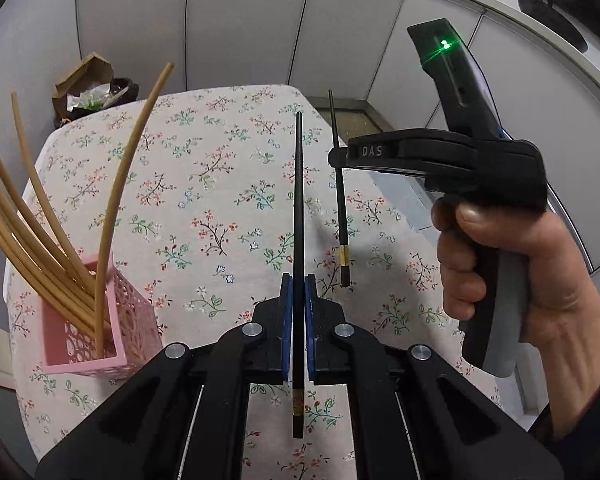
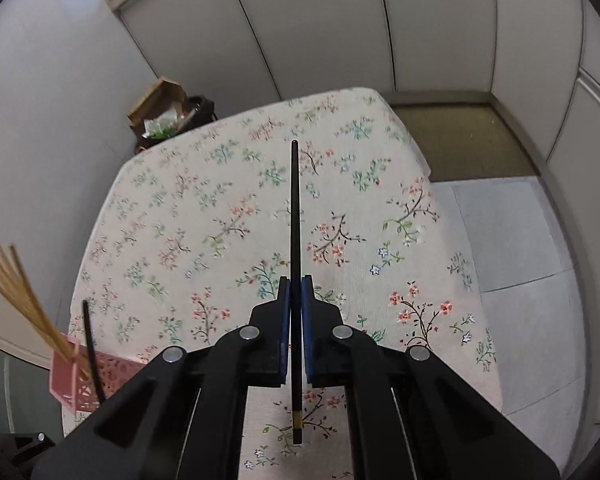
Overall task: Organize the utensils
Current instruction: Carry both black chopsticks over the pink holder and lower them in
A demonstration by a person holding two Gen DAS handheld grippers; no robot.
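My left gripper (image 1: 299,286) is shut on a black chopstick (image 1: 298,208) that points forward above the flowered tablecloth (image 1: 204,184). My right gripper (image 2: 295,286) is shut on a second black chopstick (image 2: 295,216). In the left wrist view the right gripper (image 1: 337,157) hangs at the right, held by a hand, with its chopstick (image 1: 339,192) clamped and its gold-banded end down. A pink perforated basket (image 1: 100,332) at the left holds several wooden chopsticks (image 1: 52,216). The basket (image 2: 80,384) shows at the lower left of the right wrist view, with the left gripper's black chopstick (image 2: 92,352) near it.
The table sits in a corner of white cabinet panels (image 1: 236,20). A brown paper bag with rubbish (image 1: 88,88) stands on the floor behind the table. A grey floor mat (image 2: 508,232) lies to the right of the table.
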